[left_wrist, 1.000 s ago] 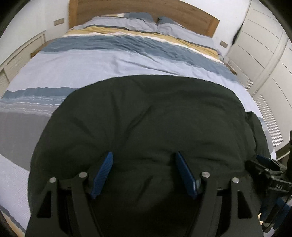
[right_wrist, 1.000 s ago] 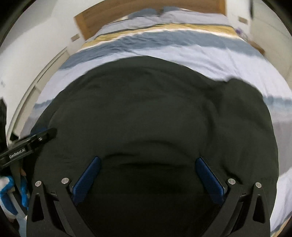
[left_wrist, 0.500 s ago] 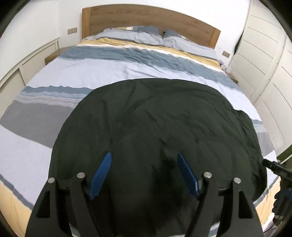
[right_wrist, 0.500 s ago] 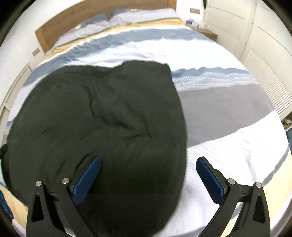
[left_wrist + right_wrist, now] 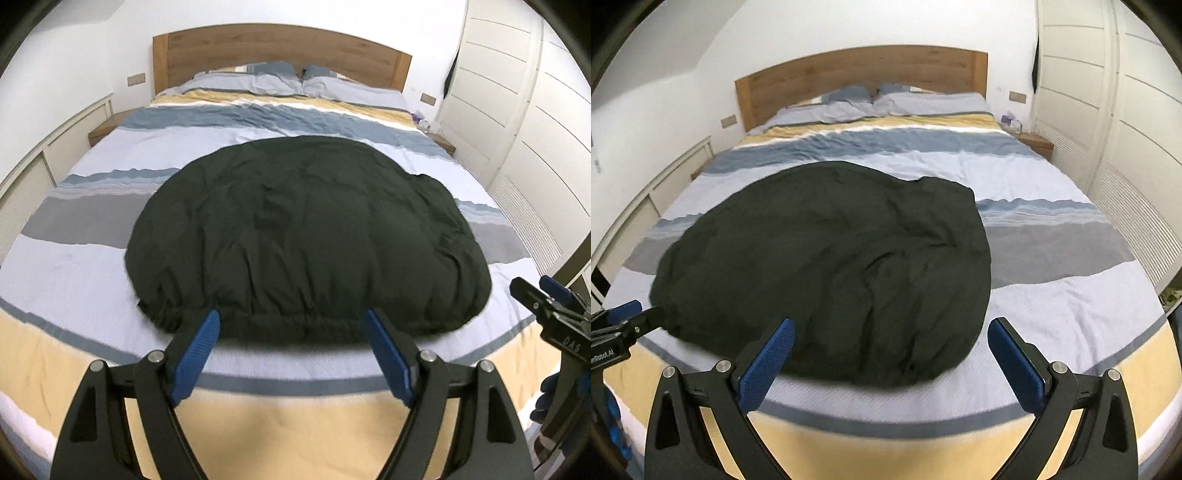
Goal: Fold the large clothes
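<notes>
Lying doubled over on the striped duvet [image 5: 92, 273], the dark padded jacket [image 5: 306, 236] looks partly folded, with left gripper [image 5: 291, 354] opening empty and right gripper [image 5: 892, 360] spread empty.

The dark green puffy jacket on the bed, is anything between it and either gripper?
Nothing visible. The dark green puffy jacket lies alone on the striped duvet; the left gripper, its jaws opening, and the right gripper hold nothing.
</notes>
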### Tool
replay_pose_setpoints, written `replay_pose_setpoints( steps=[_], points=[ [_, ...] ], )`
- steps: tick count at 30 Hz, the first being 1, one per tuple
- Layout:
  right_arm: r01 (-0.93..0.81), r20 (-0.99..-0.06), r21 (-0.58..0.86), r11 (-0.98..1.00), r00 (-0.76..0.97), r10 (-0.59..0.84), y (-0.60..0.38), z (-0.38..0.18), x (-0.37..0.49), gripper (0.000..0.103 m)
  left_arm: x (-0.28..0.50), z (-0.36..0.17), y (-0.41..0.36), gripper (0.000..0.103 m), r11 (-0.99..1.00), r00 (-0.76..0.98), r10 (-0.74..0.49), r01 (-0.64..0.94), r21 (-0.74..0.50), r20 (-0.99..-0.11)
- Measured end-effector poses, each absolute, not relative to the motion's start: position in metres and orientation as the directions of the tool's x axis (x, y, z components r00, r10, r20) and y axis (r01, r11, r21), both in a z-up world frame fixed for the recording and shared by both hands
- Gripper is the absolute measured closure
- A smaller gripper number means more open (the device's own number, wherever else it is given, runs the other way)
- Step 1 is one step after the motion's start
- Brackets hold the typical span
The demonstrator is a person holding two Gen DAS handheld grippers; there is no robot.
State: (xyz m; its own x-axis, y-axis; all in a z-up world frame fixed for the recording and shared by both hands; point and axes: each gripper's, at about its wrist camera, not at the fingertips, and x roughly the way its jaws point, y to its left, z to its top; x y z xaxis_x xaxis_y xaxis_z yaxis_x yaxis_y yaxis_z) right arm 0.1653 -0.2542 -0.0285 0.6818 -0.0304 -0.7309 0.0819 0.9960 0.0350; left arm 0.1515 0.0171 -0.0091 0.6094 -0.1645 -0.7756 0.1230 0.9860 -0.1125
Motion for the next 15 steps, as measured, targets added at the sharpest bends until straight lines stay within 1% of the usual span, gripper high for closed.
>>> replay_pose_setpoints(
  steps=[4, 8, 15],
  points=[
    [0.059, -0.694, 0.009, 0.998, 0.719, -0.036, -0.239, -0.019, 0.135, 0.001, 0.128, 0.003, 0.015, 0.023, 0.989, 0.624, -0.141, 0.116, -0.087, -0.768],
    [0.08, -0.681, 0.018, 0.997, 0.731, -0.047, -0.237, -0.016, 0.12, 0.001, 0.112, 0.011, 0.015, 0.023, 0.994, 0.65, -0.103, 0.1, -0.049, -0.753],
    [0.088, -0.702, 0.013, 0.996, 0.71, -0.053, -0.24, -0.025, 0.104, 0.001, 0.095, 0.014, 0.013, 0.023, 0.993, 0.645, -0.106, 0.115, -0.041, -0.757]
  ],
)
